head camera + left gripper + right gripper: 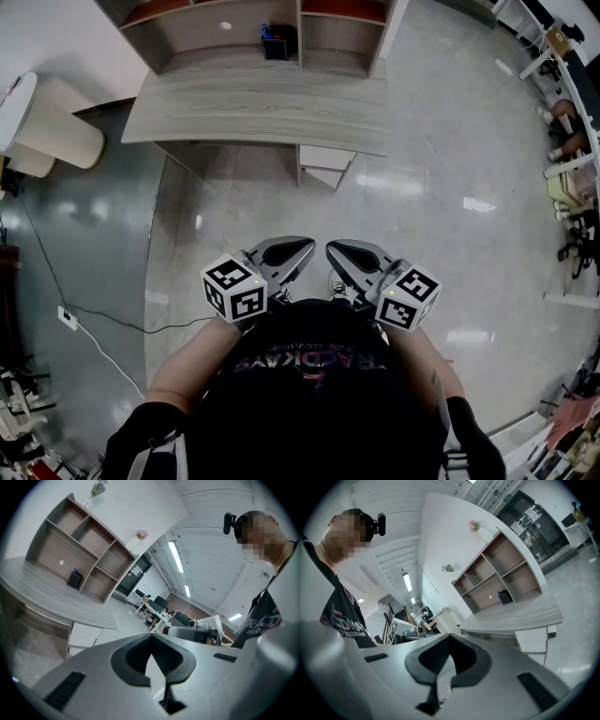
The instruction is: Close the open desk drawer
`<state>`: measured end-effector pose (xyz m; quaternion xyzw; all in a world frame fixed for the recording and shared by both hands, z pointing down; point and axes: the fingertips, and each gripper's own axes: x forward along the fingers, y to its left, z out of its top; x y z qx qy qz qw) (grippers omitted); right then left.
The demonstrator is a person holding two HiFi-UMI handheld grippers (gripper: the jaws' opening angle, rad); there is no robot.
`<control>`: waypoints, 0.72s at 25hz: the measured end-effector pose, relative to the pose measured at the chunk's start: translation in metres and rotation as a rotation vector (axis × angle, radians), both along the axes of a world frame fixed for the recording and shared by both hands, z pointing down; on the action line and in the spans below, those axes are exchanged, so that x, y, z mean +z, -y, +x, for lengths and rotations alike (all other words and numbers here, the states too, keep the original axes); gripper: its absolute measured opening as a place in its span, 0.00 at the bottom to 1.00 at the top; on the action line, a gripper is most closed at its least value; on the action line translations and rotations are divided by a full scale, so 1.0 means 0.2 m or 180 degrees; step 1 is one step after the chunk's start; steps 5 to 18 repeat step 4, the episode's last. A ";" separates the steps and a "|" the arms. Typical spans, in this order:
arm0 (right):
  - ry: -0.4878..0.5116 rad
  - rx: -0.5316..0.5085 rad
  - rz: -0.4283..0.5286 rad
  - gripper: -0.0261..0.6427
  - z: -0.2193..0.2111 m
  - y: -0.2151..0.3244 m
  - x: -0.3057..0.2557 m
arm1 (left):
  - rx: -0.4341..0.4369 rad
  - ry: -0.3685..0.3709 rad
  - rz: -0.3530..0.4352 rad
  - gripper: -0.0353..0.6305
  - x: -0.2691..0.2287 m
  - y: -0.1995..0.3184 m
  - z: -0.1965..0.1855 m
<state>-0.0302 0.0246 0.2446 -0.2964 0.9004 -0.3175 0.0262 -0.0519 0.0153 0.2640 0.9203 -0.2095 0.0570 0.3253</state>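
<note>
The grey wooden desk (253, 108) stands across the floor ahead of me. Under its right part is a white drawer unit (326, 165), and one white drawer front stands out a little from it. The same drawers (84, 634) show at the lower left of the left gripper view, and the drawers (532, 641) show at the right of the right gripper view. My left gripper (302, 247) and right gripper (336, 251) are held side by side close to my body, well short of the desk. Both are shut with nothing between the jaws.
A shelf unit (253, 28) with a black pen holder (275, 42) sits on the desk's back. A white rounded seat (56, 131) stands at the left, and a cable (94, 323) runs over the glossy floor. Tables and chairs (567, 141) line the right side.
</note>
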 end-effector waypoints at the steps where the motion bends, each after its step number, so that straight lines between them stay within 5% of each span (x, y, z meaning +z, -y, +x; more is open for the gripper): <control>1: 0.0000 -0.0010 0.0003 0.06 0.00 0.00 0.00 | -0.0005 -0.0002 -0.0006 0.07 0.00 0.01 0.00; 18: -0.0006 -0.0039 0.0007 0.06 -0.01 0.02 0.01 | -0.0023 -0.0008 -0.0023 0.07 0.01 0.02 -0.01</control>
